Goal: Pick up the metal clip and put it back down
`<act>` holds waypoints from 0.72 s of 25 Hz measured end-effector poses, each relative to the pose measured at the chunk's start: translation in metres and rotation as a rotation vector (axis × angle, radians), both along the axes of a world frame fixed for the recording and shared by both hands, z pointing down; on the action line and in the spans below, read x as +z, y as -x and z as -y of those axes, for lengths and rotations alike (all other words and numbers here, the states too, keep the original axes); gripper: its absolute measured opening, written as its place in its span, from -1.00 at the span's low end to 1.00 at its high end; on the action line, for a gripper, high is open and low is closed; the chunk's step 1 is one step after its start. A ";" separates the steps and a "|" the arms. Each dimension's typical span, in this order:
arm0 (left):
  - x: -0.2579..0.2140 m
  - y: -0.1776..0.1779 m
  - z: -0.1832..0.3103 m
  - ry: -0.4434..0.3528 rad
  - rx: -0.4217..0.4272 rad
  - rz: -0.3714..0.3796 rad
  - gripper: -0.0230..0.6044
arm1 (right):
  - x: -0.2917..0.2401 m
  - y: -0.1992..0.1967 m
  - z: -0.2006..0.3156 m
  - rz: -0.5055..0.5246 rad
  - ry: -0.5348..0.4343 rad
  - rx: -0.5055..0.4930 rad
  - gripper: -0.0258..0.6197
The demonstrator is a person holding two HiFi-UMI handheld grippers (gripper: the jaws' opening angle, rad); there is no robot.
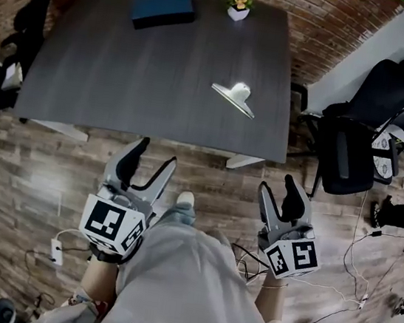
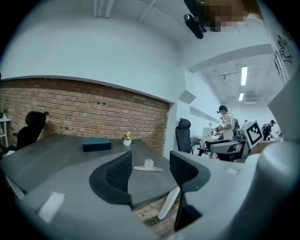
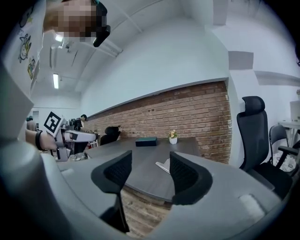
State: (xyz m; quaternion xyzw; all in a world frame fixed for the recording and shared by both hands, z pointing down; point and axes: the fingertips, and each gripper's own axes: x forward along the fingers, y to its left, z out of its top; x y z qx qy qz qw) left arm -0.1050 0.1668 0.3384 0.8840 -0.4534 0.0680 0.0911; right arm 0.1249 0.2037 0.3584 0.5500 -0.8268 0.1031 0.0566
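Two grippers, both open and empty. Left gripper (image 1: pixel 156 154) and right gripper (image 1: pixel 278 184) are held side by side in front of the person's body, over the floor (image 1: pixel 37 164) and short of the near edge of the bench (image 1: pixel 141 66). Both point toward the bench, roughly level with a slight downward tilt. Jaws on each stand wide apart, with ribbed black pads on grey plastic bodies and nothing between them. A black-and-white marker cube sits on the back of each.

Metal clip (image 1: pixel 235 97) lies on the bench, right of centre and toward the near edge, well apart from both grippers. It is silver and shiny: a flat pointed plate with a rounded raised part on top. The left gripper view shows it through the gap between the jaws, far off on the bench top; in the right gripper view one jaw half hides it.

Bench top is dark grey with a matte wood grain, rectangular. At the far edge are a flat dark blue box (image 1: pixel 162 8) and a small white flower pot (image 1: pixel 239 7). Brick wall (image 2: pixel 84 112) behind. Floor is wood plank. Black office chair (image 1: pixel 370 136) stands right of the bench.
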 end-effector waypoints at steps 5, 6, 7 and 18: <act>0.009 0.017 0.016 0.027 -0.011 -0.003 -0.10 | 0.005 0.004 0.019 -0.013 0.037 0.024 -0.15; 0.012 0.020 0.016 0.037 -0.017 -0.004 -0.10 | 0.006 0.005 0.021 -0.014 0.045 0.024 -0.15; 0.015 0.023 0.016 0.047 -0.022 -0.004 -0.10 | 0.007 0.005 0.024 -0.016 0.052 0.024 -0.14; 0.027 0.034 0.046 0.070 -0.096 -0.002 -0.09 | 0.019 0.011 0.078 -0.020 0.086 -0.054 -0.13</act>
